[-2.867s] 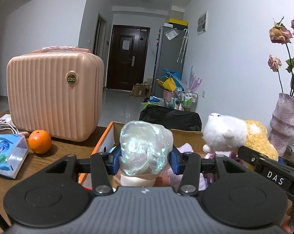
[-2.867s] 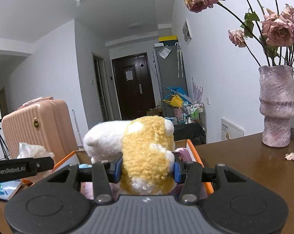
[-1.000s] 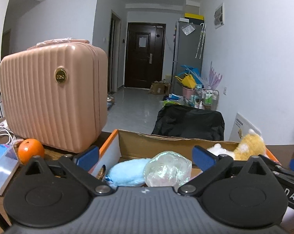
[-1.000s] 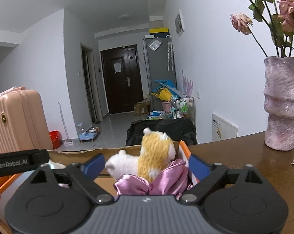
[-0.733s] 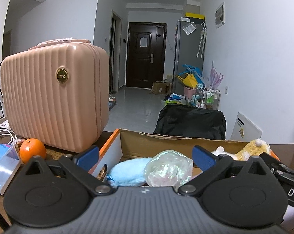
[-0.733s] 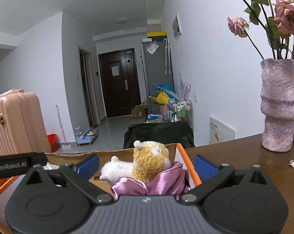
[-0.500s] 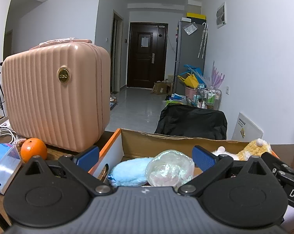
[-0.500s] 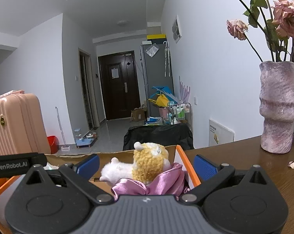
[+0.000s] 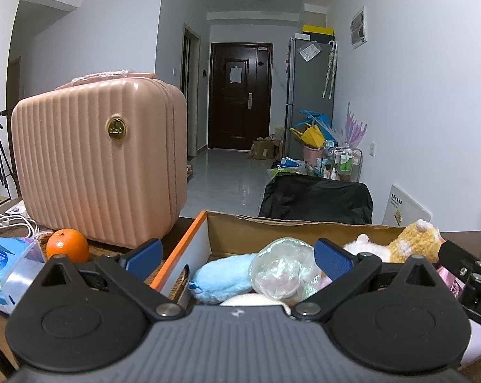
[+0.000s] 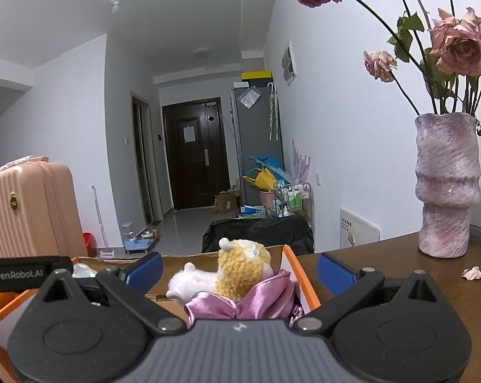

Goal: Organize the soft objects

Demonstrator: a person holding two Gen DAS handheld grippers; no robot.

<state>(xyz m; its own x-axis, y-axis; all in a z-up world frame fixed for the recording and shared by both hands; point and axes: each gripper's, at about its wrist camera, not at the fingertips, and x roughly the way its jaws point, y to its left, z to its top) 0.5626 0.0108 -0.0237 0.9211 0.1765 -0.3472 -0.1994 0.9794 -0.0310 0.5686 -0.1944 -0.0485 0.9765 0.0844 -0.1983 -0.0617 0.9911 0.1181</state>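
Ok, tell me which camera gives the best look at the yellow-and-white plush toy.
The right wrist view. There the plush toy lies near centre frame in the cardboard box, its white and yellow parts both clear above the pink satin cloth. In the left wrist view the plush toy sits far right, partly hidden behind the hand-held gripper.

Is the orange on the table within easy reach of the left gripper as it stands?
Probably yes: the orange sits in the open beside the box, just left of the open left gripper, nothing between them.

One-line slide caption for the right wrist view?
Open right gripper hovers over the cardboard box, where a yellow-and-white plush lies on pink satin fabric.
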